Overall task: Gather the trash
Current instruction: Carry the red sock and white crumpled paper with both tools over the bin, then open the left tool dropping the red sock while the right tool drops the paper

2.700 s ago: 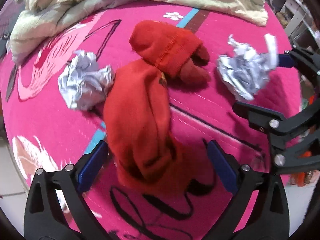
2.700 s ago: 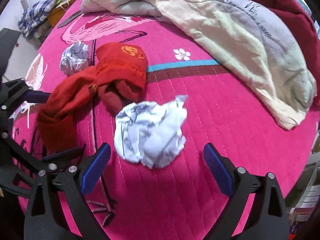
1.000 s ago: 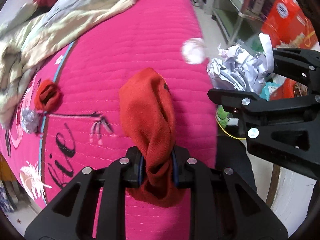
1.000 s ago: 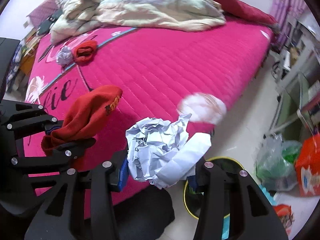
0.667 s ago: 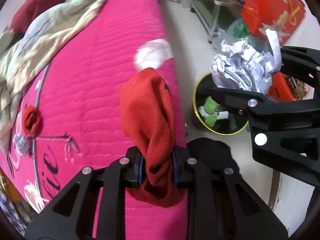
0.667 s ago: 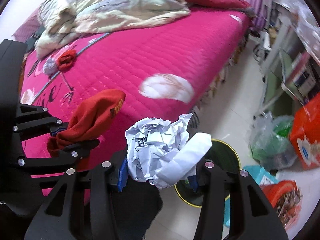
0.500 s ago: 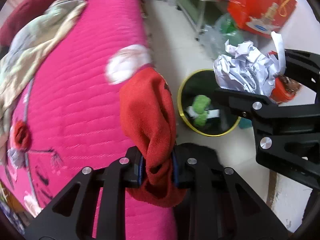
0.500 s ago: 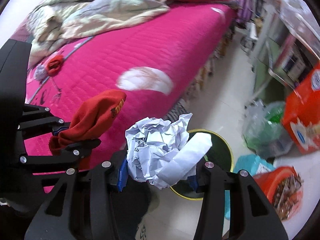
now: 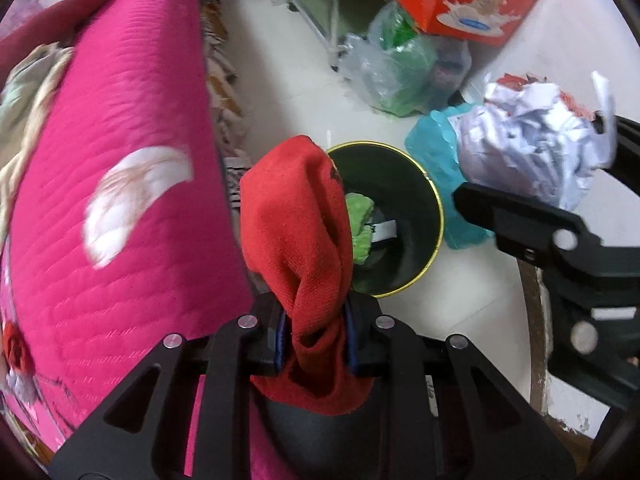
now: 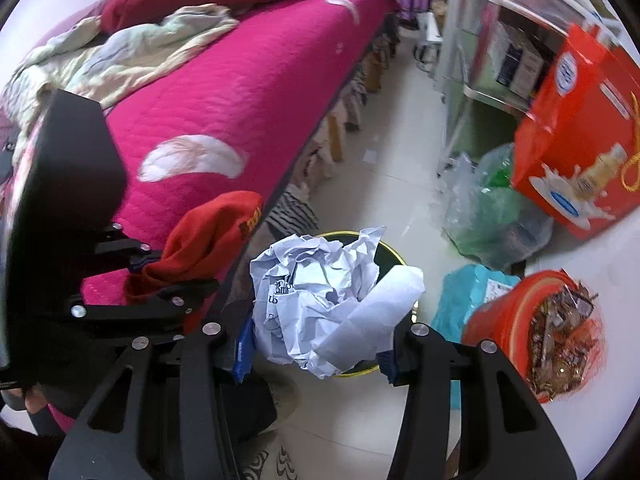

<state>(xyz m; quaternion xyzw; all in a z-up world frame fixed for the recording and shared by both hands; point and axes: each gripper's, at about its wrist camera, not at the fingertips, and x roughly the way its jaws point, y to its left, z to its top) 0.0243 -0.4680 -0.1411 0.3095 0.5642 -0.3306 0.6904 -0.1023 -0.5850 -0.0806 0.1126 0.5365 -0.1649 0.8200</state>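
Our left gripper [image 9: 315, 336] is clenched on a red sock [image 9: 298, 236], held over the yellow-rimmed bin [image 9: 434, 204] on the floor. At our 2 o'clock, the right gripper [image 10: 318, 344] grasps a crumpled paper ball [image 10: 320, 300]; its print is unreadable. At 11 o'clock lies the pink bed [image 9: 120, 128].

A home bedroom: pink quilted bed [image 10: 240, 92], rumpled blanket [image 10: 120, 52]

Two claws: the left claw [image 9: 314, 338] grips one red sock [image 9: 298, 236], the right claw [image 10: 316, 344] one paper ball [image 10: 320, 300]. One bin [image 9: 434, 216] ahead, one red box [image 10: 576, 140] beyond.
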